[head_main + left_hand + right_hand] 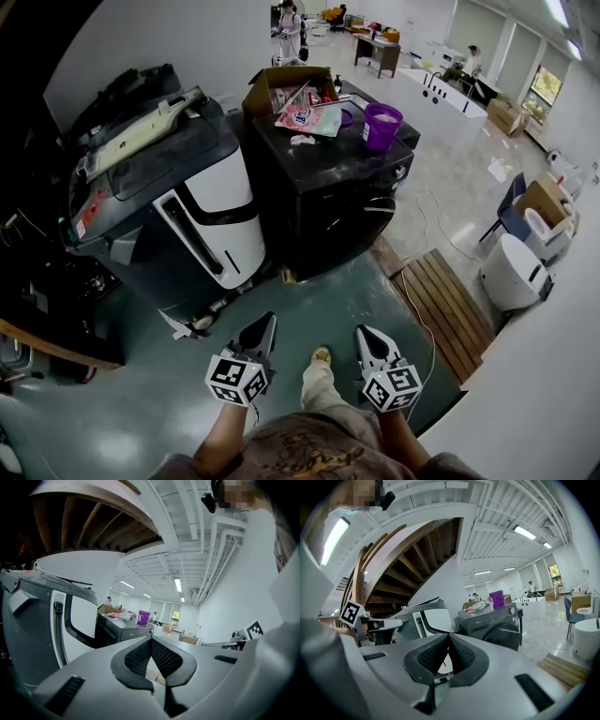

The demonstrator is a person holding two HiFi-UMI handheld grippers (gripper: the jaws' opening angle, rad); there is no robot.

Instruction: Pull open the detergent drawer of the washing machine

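Hanging low over the green floor, the left claw and the right claw are both closed tip to tip, with nothing between their pads. Well ahead of them stands the black front-loading washing machine, beside a tilted white-and-grey appliance. A purple plastic bucket sits on its top. Its detergent drawer is too small to make out.

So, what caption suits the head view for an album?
Left gripper and right gripper, both shut and empty, held short of the dark washing machine carrying a purple bucket.
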